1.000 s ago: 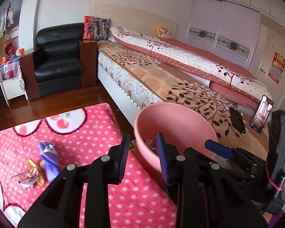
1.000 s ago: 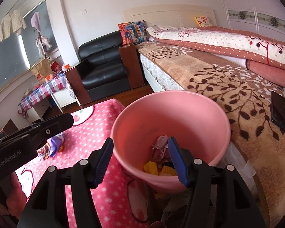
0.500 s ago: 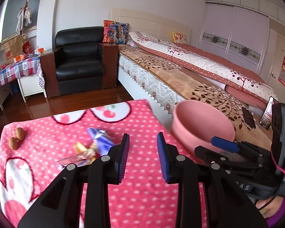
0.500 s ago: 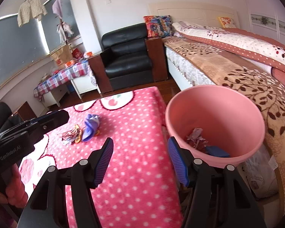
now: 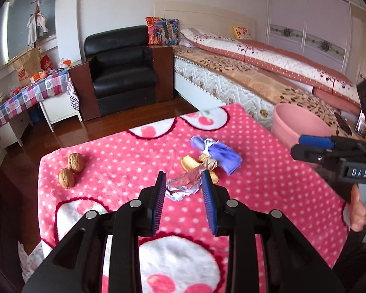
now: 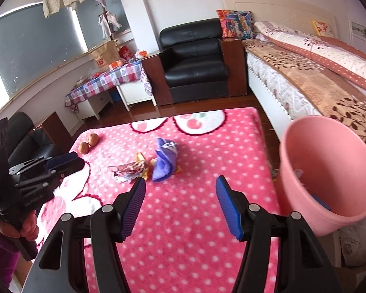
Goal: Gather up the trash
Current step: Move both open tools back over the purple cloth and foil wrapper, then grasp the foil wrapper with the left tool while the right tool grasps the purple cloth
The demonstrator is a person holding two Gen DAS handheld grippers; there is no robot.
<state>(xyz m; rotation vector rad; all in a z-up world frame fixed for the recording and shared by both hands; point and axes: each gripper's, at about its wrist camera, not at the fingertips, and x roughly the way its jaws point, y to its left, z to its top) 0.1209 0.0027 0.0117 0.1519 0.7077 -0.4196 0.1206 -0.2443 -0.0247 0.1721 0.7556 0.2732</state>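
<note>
The left claw (image 5: 184, 188) hovers released, a silver wrapper (image 5: 183, 186) on the pink counter (image 5: 268, 178) showing between its fingers; the right claw (image 6: 180, 195) is released too. Just beyond lie a purple wrapper (image 5: 219, 153) and orange scraps (image 5: 189, 163). The pink bin (image 6: 329, 171) stands off the counter's right edge.

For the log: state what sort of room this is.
Most likely a home bedroom: a made bed along the wall, a black armchair beside it, and built-in wardrobe doors behind.
</note>
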